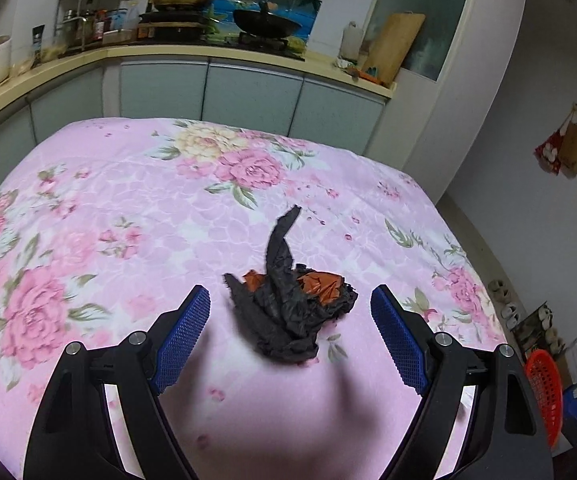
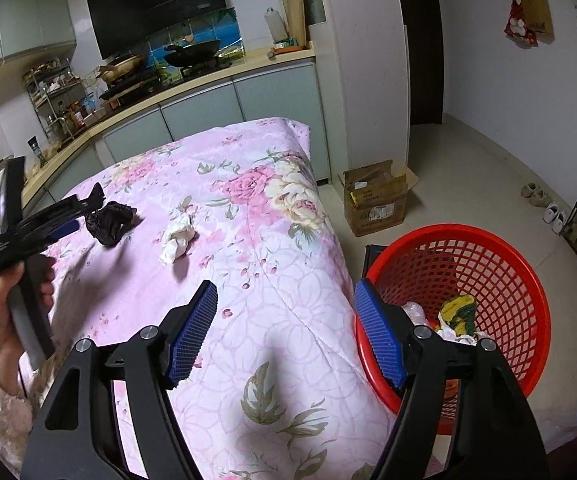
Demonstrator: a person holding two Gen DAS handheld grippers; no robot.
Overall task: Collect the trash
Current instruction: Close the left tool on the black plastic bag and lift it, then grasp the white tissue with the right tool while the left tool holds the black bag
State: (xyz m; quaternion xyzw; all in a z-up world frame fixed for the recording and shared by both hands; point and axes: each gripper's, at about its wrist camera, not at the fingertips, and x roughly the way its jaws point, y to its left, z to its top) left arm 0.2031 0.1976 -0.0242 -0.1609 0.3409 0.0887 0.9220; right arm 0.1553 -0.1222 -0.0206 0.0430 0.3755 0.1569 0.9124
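A: Left wrist view?
B: The left gripper point(image 1: 290, 306) has its jaws wide apart, the black bag point(image 1: 294, 310) lying untouched between them on the floral cloth point(image 1: 100, 208).

A: Right wrist view?
B: The right gripper point(image 2: 284, 300) gapes empty, beside the red basket point(image 2: 528, 280); a white wad point(image 2: 176, 240) lies on the cloth.

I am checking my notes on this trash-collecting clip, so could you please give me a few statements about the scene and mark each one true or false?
1. The left gripper is clamped on the black bag. False: its jaws stand open, with the crumpled black bag lying on the cloth between them, untouched.
2. A crumpled white tissue lies on the floral cloth. True.
3. The red basket is empty. False: it already holds some scraps.
4. The right gripper holds nothing. True: its jaws are opening with nothing between them.
5. The cardboard box sits on the cloth. False: it stands on the floor.
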